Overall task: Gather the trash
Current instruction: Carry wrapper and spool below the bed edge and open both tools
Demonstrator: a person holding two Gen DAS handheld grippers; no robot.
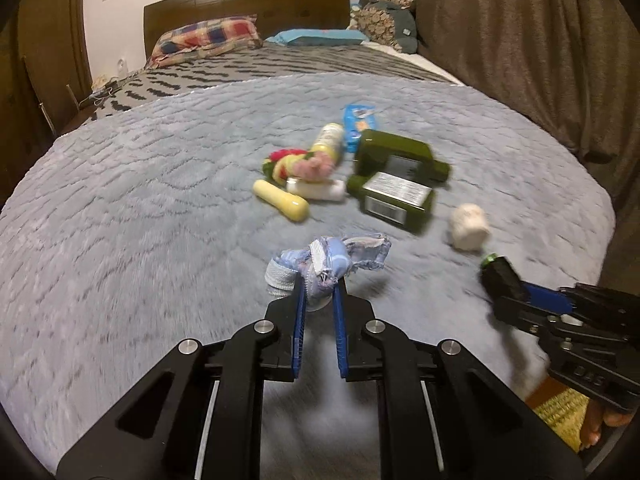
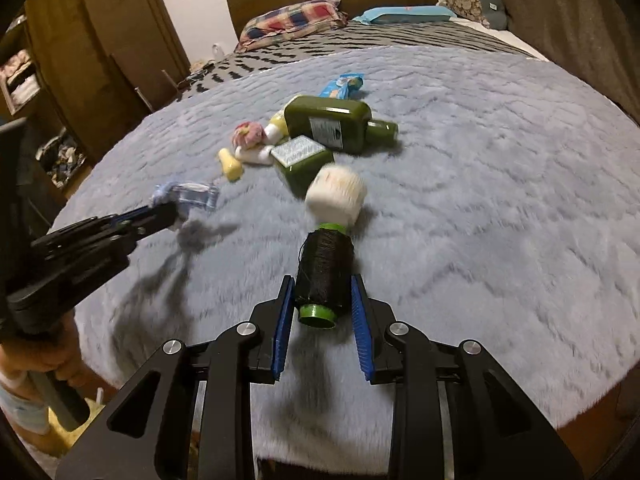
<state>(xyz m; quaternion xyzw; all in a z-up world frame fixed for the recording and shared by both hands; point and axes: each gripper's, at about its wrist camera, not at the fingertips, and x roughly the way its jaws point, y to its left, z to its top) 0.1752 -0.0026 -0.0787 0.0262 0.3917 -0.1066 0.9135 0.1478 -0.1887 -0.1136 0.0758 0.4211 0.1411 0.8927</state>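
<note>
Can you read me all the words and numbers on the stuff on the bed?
Nothing can be read for sure.
Front green bottle: white label with a barcode, print too blurred.
Back green bottle: grey label, too blurred.
Blue packet: pictures and print, too small.
Pale yellow bottle: label print too blurred.
Right hand-held gripper: embossed marks on its body, unreadable.

- Blanket (image 1: 160, 200) — pale grey-blue, with a wavy ripple texture.
- Bedspread (image 1: 280, 66) at 12 o'clock: grey with black zigzag marks.
- Pillow (image 1: 208, 38): red, blue and cream checks.
- 2 bottles (image 1: 394, 196) — dark olive green, with white printed labels.
- Thread spool (image 2: 324, 272): black thread on a bright green core.
- Crumpled wrapper (image 1: 328, 264): light blue and white.
- Tube (image 1: 282, 199), at 10 o'clock from the wrapper: pale yellow.
- Packet (image 1: 358, 124): bright blue.
- Gripper pads (image 2: 362, 328): blue on black arms.
</note>
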